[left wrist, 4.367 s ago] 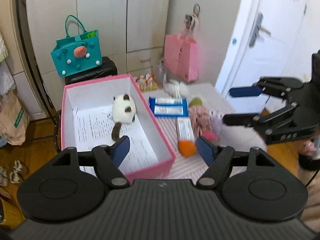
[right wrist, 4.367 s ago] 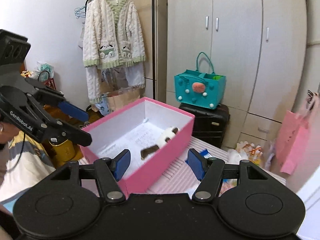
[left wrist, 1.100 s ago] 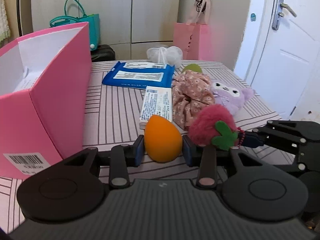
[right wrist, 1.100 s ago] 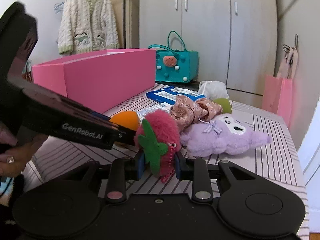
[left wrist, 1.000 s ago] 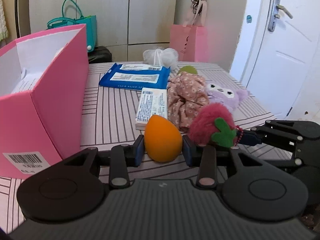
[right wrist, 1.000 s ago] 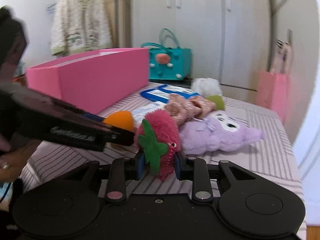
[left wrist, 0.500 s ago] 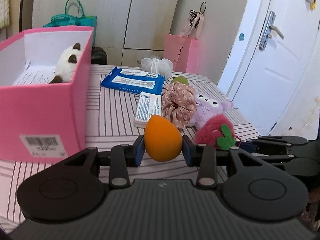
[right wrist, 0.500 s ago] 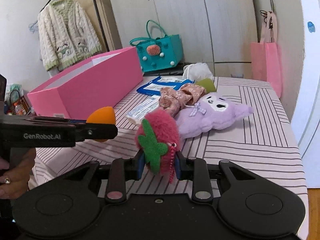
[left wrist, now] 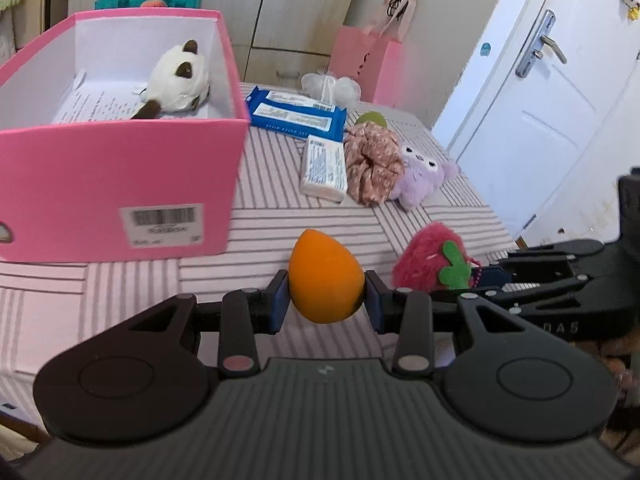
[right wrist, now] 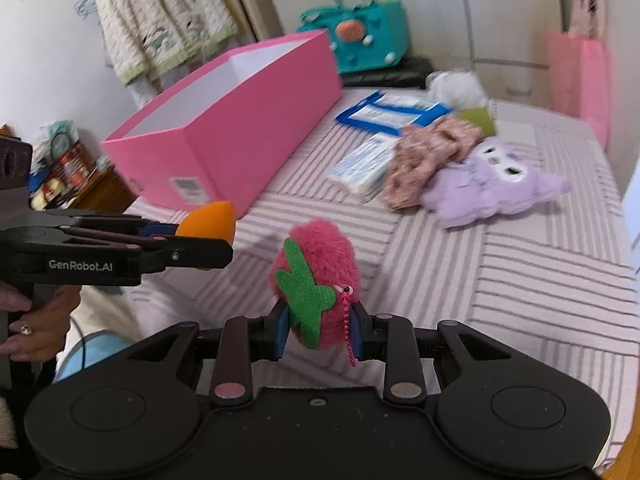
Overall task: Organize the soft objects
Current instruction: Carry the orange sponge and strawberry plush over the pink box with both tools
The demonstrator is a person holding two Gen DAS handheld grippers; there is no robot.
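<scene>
My left gripper [left wrist: 326, 298] is shut on an orange egg-shaped sponge [left wrist: 325, 276], held above the striped table near the front corner of the pink box [left wrist: 120, 184]. A white and brown plush cat [left wrist: 176, 80] lies inside that box. My right gripper [right wrist: 319, 330] is shut on a fuzzy pink strawberry plush [right wrist: 320, 276] with a green felt leaf, lifted off the table. In the right wrist view the left gripper [right wrist: 204, 242] with the sponge [right wrist: 210, 220] sits at the left, a hand [right wrist: 36, 320] on its handle. The strawberry [left wrist: 430, 262] shows at the right of the left wrist view.
On the striped table [left wrist: 280, 224] lie a purple plush [left wrist: 422, 174], a floral scrunchie [left wrist: 372, 162], a white tissue pack [left wrist: 322, 170], blue wipe packs [left wrist: 296, 114], a green sponge [left wrist: 372, 119] and a white pouf [left wrist: 330, 86]. A pink bag [left wrist: 366, 66] hangs behind. A white door [left wrist: 532, 100] stands at right.
Both grippers have risen off the table with their objects. The left one has moved toward the pink box, so the box's inside and the plush cat now show. The right view has tilted downward.
</scene>
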